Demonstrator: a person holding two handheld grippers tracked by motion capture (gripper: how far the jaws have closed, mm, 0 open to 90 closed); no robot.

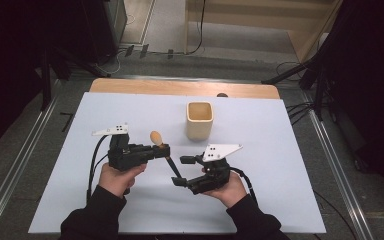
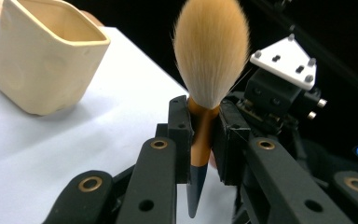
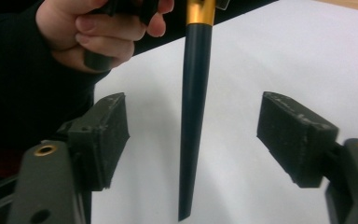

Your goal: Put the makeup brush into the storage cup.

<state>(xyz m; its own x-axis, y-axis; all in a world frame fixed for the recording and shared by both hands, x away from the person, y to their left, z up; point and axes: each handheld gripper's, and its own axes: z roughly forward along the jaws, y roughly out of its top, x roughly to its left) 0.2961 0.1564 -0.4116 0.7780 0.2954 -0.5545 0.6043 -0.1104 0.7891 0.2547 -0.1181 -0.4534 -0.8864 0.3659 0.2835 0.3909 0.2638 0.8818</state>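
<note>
Left gripper: your left gripper [image 1: 164,150] sits at about 8 o'clock from the table's centre in the high view, its jaws pointing toward 3 o'clock. In the left gripper view [image 2: 204,140] the two black jaws are closed on the gold band of the makeup brush, one pad pressed against each side of it.

Brush: the makeup brush [image 1: 164,150] is off the table, clamped in your left gripper. Its tan bristle head [image 2: 211,49] stands up beyond the jaws, toward 11 o'clock in the high view. Its black tapered handle [image 3: 193,107] runs down toward 5 o'clock, in the direction of your right gripper.

Right gripper: your right gripper [image 1: 182,171] is at about 5 o'clock from the table's centre, held in your right hand [image 1: 226,189]. Its jaws are spread wide apart and hold nothing. In the right gripper view [image 3: 193,142] the brush handle hangs in the gap between the two pads, clear of both.

Left hand: your left hand [image 1: 118,176] wraps the left gripper's grip, and its fingers [image 3: 105,30] appear at 11 o'clock in the right gripper view.

Cup: the cream square cup [image 1: 199,120] stands upright on the sheet at about 12 o'clock from both grippers, well apart from the brush.

Surface: a pale blue sheet [image 1: 280,150] covers the wooden table [image 1: 180,87], whose far edge is bare at 12 o'clock.
</note>
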